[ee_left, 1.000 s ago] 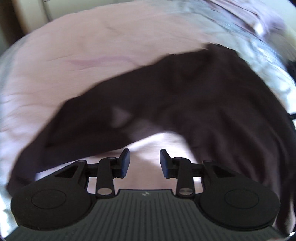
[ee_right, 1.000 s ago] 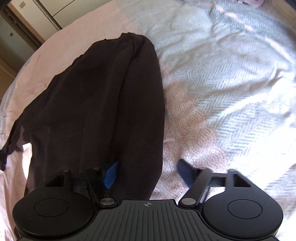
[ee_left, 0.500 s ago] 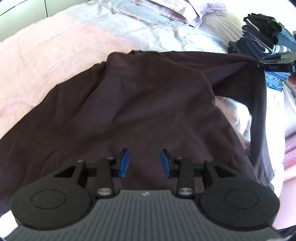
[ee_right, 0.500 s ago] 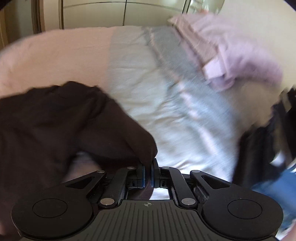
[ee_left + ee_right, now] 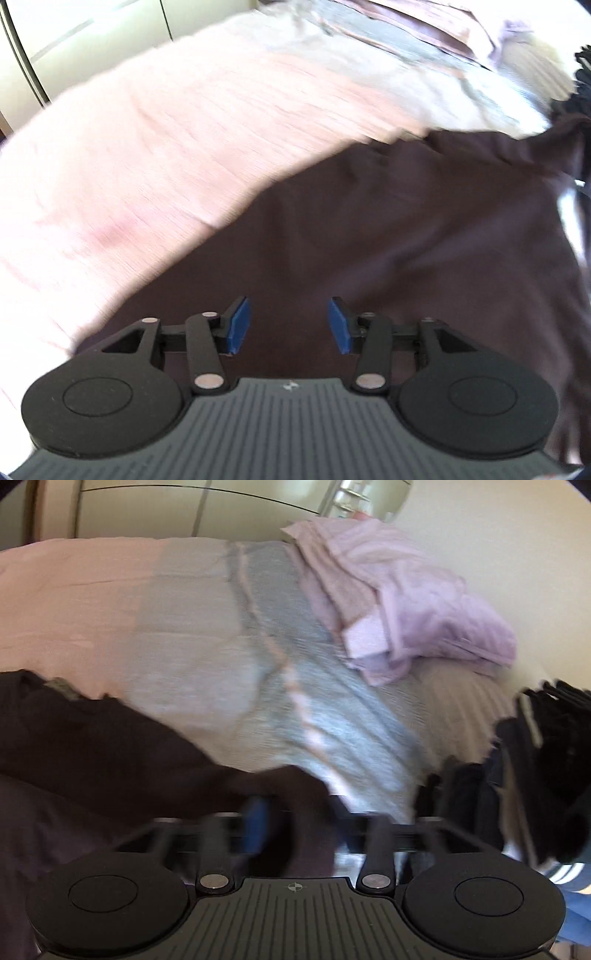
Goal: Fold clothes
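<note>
L gripper: blue-padded fingers were spread apart w/ nothing between, hovering over the dark brown garment. R gripper: fingers motion-blurred, a fold of the garment bunched between them; can't tell if they were pinching it. Garment was soft, matte knit, lying flat on the bed, long axis running from near-left up to far-right in the L view. Bedcover was pink & grey ribbed weave. Lilac blanket and dark clothes pile sat further off.
</note>
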Demonstrator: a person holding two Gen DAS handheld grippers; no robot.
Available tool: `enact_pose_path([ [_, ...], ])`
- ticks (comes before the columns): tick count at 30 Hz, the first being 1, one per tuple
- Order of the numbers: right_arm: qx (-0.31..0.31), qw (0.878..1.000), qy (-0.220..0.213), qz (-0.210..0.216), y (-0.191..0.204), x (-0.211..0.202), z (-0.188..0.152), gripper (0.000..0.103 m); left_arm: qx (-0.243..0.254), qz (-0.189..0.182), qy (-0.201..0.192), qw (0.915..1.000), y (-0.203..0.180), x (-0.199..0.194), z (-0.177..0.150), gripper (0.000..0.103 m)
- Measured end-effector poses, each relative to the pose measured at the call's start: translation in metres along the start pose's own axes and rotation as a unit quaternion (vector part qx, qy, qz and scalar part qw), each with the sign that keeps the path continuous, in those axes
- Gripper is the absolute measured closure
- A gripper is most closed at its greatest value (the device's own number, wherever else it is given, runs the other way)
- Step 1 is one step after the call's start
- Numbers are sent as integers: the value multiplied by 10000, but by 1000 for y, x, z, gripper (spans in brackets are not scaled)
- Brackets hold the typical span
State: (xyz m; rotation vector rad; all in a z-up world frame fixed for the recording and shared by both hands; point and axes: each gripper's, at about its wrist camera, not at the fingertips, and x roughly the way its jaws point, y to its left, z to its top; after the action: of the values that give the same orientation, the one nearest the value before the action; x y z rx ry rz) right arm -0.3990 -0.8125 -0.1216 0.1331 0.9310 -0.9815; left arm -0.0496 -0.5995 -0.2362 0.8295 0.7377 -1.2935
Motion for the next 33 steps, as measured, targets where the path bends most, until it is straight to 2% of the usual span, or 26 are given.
enact_pose_path([
  [4,-131,9982,-303,491,47,-16,15,29,238,-76,-192,9995,26,42,29,55],
  [7,-384,9839,-646,1622,73,-7,33,29,550,-329,-219,9977,26,83,47,54],
  [10,-928,9652,-273,2429,98,43,56,29,886,-638,-121,9939,21,123,62,55],
  [12,-1093,9584,-59,2635,109,87,70,30,1053,-776,-21,9914,19,142,66,55],
  [13,-1173,9584,59,2603,113,109,77,30,1114,-835,67,9902,17,150,67,56],
  [14,-1287,9568,147,2602,118,127,81,30,1139,-902,123,9893,15,154,66,60],
  [15,-1339,9535,299,2685,122,144,84,30,1159,-970,171,9884,13,157,66,76],
  [16,-1390,9498,451,2767,125,161,86,30,1163,-1020,201,9878,12,157,64,85],
  [17,-1441,9459,607,2844,128,178,89,36,1165,-1066,228,9872,11,156,63,97],
  [18,-1490,9432,840,2847,133,189,88,77,1132,-1032,182,9880,10,150,61,99],
  [19,-1536,9418,1024,2809,134,199,89,98,1063,-956,52,9897,12,140,59,99],
  [20,-1564,9435,953,2760,135,192,91,99,922,-870,-124,9919,17,126,59,99],
  [21,-1595,9452,869,2714,136,185,93,100,764,-760,-247,9939,26,112,58,99],
  [25,-1802,9452,-360,2697,130,133,130,100,128,-295,-690,9971,66,55,56,99],
  [28,-1810,9390,-858,2796,145,133,164,99,-275,106,-540,9981,90,65,53,95],
  [29,-1830,9362,-995,2830,152,135,174,99,-492,219,-361,9979,97,77,54,86],
  [30,-1878,9366,-998,2786,162,144,177,91,-699,371,-175,9967,101,89,54,77],
  [32,-1654,9519,-858,2434,178,152,178,70,-935,512,-147,9942,103,97,51,75],
  [33,-1457,9545,-903,2441,178,146,173,68,-1016,518,-202,9933,103,96,48,74],
])
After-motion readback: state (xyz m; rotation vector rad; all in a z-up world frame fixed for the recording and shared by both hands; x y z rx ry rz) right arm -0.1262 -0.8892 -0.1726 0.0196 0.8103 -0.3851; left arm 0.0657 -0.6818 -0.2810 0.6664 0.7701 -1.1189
